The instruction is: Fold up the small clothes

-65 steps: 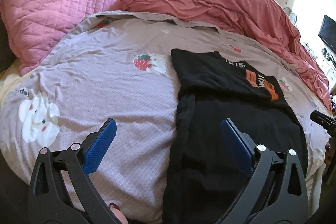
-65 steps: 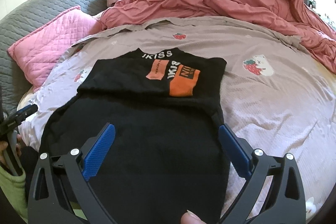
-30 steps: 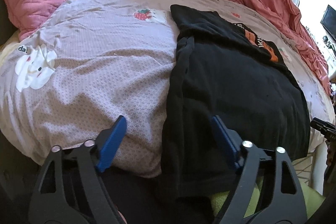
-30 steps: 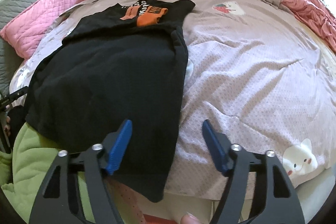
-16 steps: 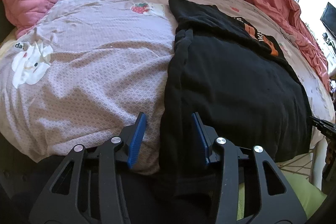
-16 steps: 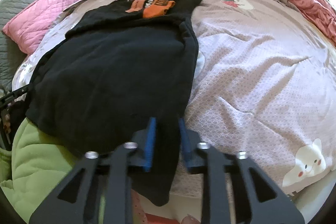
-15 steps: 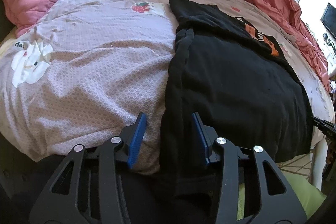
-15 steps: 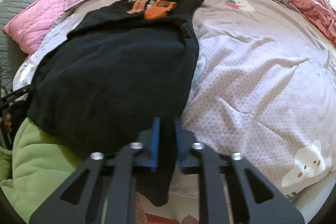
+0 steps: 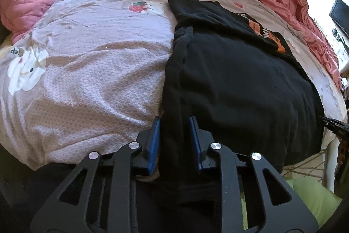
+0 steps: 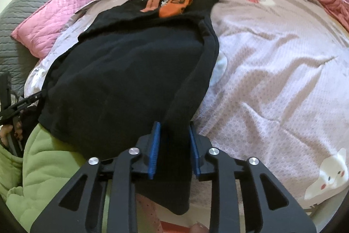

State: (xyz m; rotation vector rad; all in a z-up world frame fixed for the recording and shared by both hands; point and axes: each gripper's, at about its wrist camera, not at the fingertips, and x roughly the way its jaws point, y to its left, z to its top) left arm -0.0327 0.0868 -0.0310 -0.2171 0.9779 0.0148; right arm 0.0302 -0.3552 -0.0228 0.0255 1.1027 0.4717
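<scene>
The left gripper (image 9: 174, 134) is clenched on the near left corner of the black shirt (image 9: 240, 84), its blue pads (image 9: 155, 141) pressing a bunched fold of the hem at the bed's edge. The right gripper (image 10: 173, 141) is likewise closed on the opposite near corner, where the side seam gathers into a thick roll between its pads (image 10: 154, 145). The shirt lies flat on the mauve patterned bedsheet (image 9: 87, 62), its top end with the orange print (image 10: 172, 4) already folded over, its lower hem hanging off the near edge of the bed. The main risk, as I judge it, is uneven grip: each gripper holds a rolled clump, not a clean single edge, so a layer may slip out on lifting and the fold would land crooked. The soft sheet could also drag along with the fabric, wrinkling underneath. A green garment (image 10: 50, 167) sits close below the hem and might snag.
</scene>
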